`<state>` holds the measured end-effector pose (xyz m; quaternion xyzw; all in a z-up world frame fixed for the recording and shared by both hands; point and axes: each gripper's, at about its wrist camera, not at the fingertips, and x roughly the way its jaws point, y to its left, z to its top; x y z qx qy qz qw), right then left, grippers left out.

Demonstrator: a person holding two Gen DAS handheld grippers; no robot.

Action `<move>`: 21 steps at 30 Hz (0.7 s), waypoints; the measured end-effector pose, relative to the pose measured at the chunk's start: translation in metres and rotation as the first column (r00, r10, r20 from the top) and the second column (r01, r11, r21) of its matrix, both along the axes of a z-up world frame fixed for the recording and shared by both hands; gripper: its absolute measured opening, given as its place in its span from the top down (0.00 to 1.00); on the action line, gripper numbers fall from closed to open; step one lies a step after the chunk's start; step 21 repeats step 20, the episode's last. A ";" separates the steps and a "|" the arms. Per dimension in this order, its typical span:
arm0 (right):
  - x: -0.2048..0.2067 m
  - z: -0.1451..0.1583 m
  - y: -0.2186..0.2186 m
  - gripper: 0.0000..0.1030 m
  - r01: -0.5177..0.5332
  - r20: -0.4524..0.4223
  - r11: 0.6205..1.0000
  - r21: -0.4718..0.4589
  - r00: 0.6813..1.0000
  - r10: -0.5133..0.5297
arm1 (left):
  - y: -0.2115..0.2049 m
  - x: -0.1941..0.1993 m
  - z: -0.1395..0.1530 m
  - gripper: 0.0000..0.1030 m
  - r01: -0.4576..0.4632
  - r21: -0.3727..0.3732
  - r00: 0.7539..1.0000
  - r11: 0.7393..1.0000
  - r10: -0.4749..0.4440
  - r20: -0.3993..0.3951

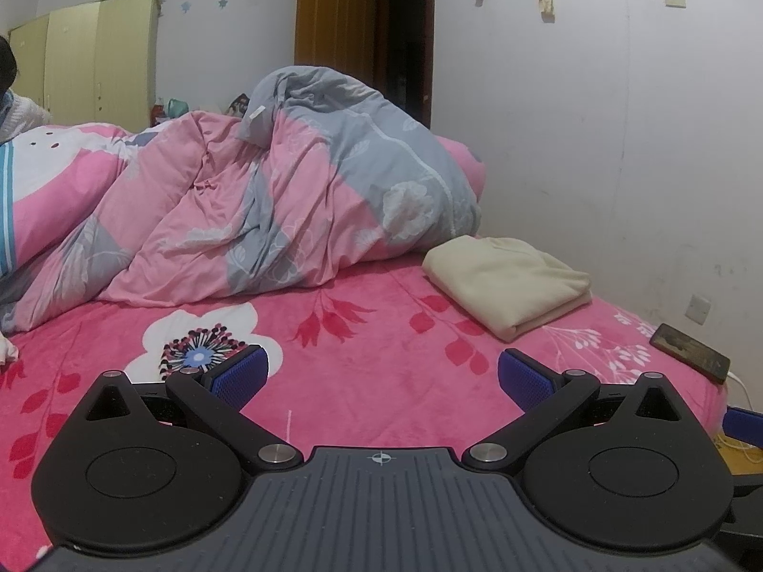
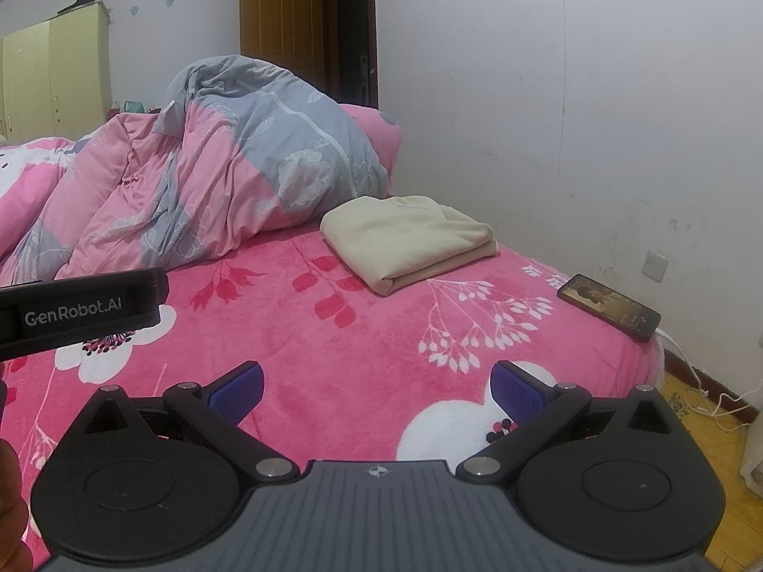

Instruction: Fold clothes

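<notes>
Already folded, cream garment (image 2: 410,238) is lying on pink blanket (image 2: 334,357) nr the wall, just beside heaped quilt (image 2: 214,162). Both grippers, left (image 1: 381,376) & right (image 2: 376,388), are hovering well short w/ jaws spread, empty. Phone (image 2: 610,305) is sitting at bed edge.

Soft, even indoor light with a cool violet cast fills both views, leaving only faint shadows. Fisheye distortion bows the white wall (image 1: 596,119) and darkens the frame corners. The doorway (image 2: 350,28) stays dark; focus is reasonably sharp throughout.
</notes>
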<state>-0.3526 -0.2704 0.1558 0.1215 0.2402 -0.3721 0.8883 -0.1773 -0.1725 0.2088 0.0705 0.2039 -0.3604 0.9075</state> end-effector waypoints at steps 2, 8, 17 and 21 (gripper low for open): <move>0.001 0.000 0.000 0.00 0.000 -0.001 1.000 0.000 1.000 0.000 | 0.000 0.000 0.000 0.00 -0.001 0.000 1.000 1.000 0.001 0.000; 0.001 0.000 0.000 0.00 -0.001 -0.001 1.000 0.000 1.000 0.001 | 0.001 0.001 -0.001 0.00 -0.001 0.002 1.000 1.000 0.001 -0.001; 0.002 0.000 0.000 0.00 -0.001 -0.001 1.000 0.001 1.000 0.001 | 0.000 0.003 0.000 0.00 -0.004 0.003 1.000 1.000 0.004 -0.004; 0.002 0.000 0.000 0.00 -0.002 0.000 1.000 0.000 1.000 0.002 | 0.000 0.003 0.000 0.00 -0.005 0.004 1.000 1.000 0.005 -0.003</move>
